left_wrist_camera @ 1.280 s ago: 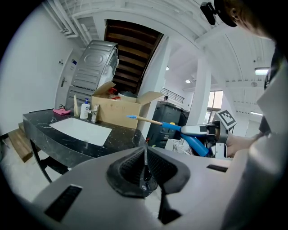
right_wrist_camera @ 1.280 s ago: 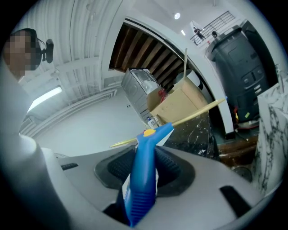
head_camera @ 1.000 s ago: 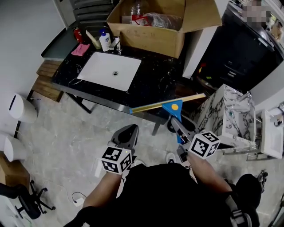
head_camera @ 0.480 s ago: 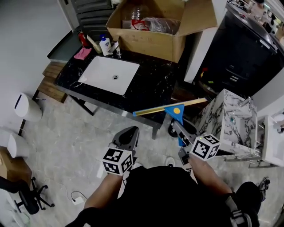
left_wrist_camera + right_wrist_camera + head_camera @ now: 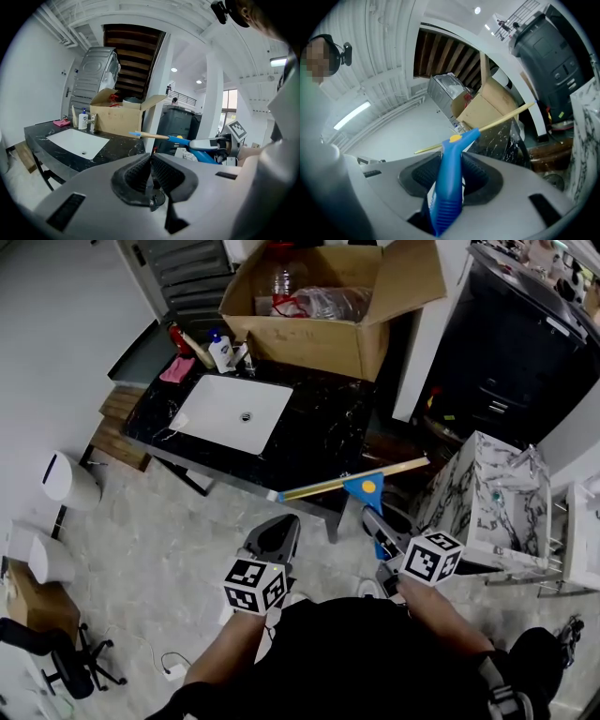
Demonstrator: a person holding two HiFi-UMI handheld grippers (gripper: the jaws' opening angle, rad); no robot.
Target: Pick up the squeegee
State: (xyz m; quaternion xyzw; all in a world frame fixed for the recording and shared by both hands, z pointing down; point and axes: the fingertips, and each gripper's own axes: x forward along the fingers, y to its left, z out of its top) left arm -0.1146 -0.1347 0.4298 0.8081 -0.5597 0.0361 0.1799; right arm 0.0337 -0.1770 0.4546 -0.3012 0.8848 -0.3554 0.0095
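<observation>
Our right tool (image 5: pixel 377 527) grips the squeegee (image 5: pixel 362 487) handle; our left tool (image 5: pixel 273 538) is closed, empty. The long blade could bump the counter (image 5: pixel 330 424) and twist loose.

No legible text; bottle (image 5: pixel 221 351) label too small to read.

Cardboard box (image 5: pixel 309 338) at back of black counter (image 5: pixel 328 427) w/ white sink (image 5: pixel 216 413); soap bottle (image 5: pixel 220 352), pink cloth (image 5: pixel 176 371) nr far-left corner.
</observation>
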